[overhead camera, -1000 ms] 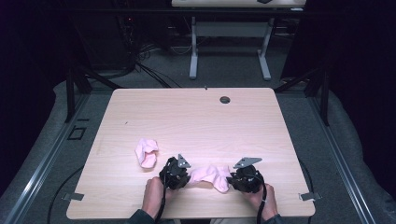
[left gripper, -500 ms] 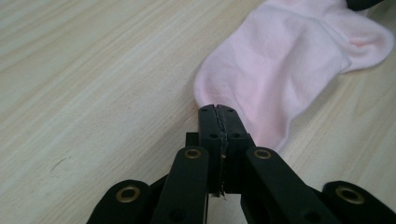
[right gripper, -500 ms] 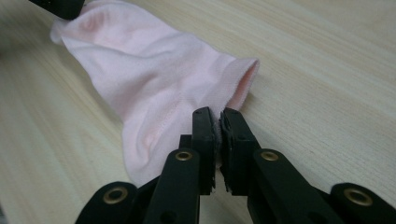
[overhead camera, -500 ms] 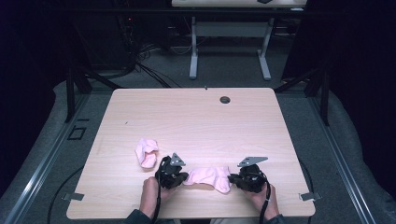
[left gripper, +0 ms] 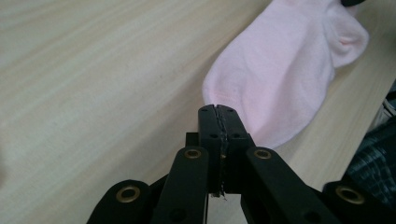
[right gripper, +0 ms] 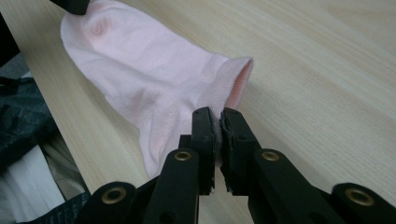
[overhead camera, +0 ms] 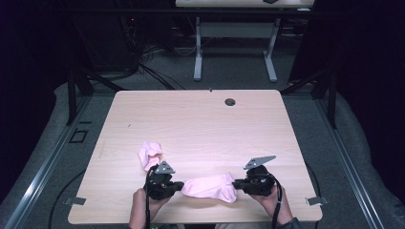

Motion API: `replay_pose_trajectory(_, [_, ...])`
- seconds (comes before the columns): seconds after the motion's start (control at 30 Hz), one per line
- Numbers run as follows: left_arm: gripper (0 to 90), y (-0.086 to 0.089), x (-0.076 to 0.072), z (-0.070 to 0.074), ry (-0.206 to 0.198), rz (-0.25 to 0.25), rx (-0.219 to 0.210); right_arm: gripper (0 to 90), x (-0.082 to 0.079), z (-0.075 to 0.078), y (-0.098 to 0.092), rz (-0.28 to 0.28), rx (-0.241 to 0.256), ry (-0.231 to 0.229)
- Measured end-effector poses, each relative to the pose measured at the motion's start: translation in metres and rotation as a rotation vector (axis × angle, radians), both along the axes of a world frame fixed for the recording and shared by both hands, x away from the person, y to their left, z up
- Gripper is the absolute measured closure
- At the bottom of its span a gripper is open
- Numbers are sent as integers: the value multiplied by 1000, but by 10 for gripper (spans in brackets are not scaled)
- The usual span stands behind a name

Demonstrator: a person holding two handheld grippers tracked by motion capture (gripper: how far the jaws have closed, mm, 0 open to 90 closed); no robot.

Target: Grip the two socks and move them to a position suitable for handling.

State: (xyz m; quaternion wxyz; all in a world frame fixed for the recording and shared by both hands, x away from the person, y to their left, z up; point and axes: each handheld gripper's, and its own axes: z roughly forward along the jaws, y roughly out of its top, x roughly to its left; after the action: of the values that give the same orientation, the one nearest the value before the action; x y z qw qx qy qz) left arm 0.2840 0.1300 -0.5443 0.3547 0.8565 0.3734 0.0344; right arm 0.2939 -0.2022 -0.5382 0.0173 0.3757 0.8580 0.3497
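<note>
While both ends stay pinched like this, best to go slow. Left gripper [overhead camera: 177, 186] clamped shut on the toe end of the pink sock [overhead camera: 208, 187], right gripper [overhead camera: 237, 183] closed on the cuff edge, only a sliver of fabric between the jaws there. Sock stretched flat between the two, near the front edge of the table [overhead camera: 200, 124], second sock [overhead camera: 150, 155] bunched up just behind the left gripper. Probably a flatten-or-fold step, so: keep tension even, lift both ends together, don't yank the cuff since that bite looks thin and could slip. Also worth steering clear of the table's front edge so nothing drags off
</note>
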Motion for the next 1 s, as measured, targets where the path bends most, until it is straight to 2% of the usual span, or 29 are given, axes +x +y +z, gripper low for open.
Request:
replay_pose_trajectory(0.1, [899,2,-4,-7,19,0,15,841,3,-7,6,26,-27,20])
replay_pose_trajectory(0.13, [894,3,-5,-10,17,7,15,828,4,-13,10,32,-47,21])
replay_pose_trajectory(0.17, [894,3,-6,-11,14,8,29,828,4,-13,10,32,-47,21])
replay_pose_trajectory(0.2, [815,5,-6,-11,18,5,26,737,5,-18,12,28,-38,18])
replay_pose_trajectory(0.23, [815,5,-6,-10,19,11,26,737,5,-18,12,28,-38,18])
replay_pose_trajectory(0.3, [673,8,-5,-7,8,24,39,603,6,-19,10,9,-29,14])
replay_pose_trajectory(0.33, [537,9,-4,-5,-2,37,25,475,5,-17,4,-15,-8,-19])
replay_pose_trajectory(0.37, [457,12,-3,-1,-10,47,27,433,4,-15,1,-29,5,-37])
replay_pose_trajectory(0.4, [457,14,-2,2,-18,65,27,433,4,-15,1,-29,5,-37])
replay_pose_trajectory(0.43, [406,17,-1,4,-28,77,22,391,3,-13,-4,-45,15,-58])
replay_pose_trajectory(0.47, [326,22,1,9,-45,99,22,311,1,-10,-14,-83,18,-107])
replay_pose_trajectory(0.5, [294,22,1,9,-45,99,22,311,1,-10,-14,-83,18,-107])
replay_pose_trajectory(0.57, [270,27,4,13,-61,120,23,242,-2,-8,-24,-117,30,-152])
replay_pose_trajectory(0.7, [195,37,10,21,-85,153,33,138,-5,-8,-44,-183,11,-205])
replay_pose_trajectory(0.77, [159,41,13,24,-97,155,45,83,-5,-11,-55,-233,9,-213])
replay_pose_trajectory(0.9, [144,50,18,29,-131,177,74,1,-4,-18,-73,-297,-9,-215])
replay_pose_trajectory(1.0, [109,58,22,32,-131,191,79,0,-3,-25,-85,-344,-17,-218])
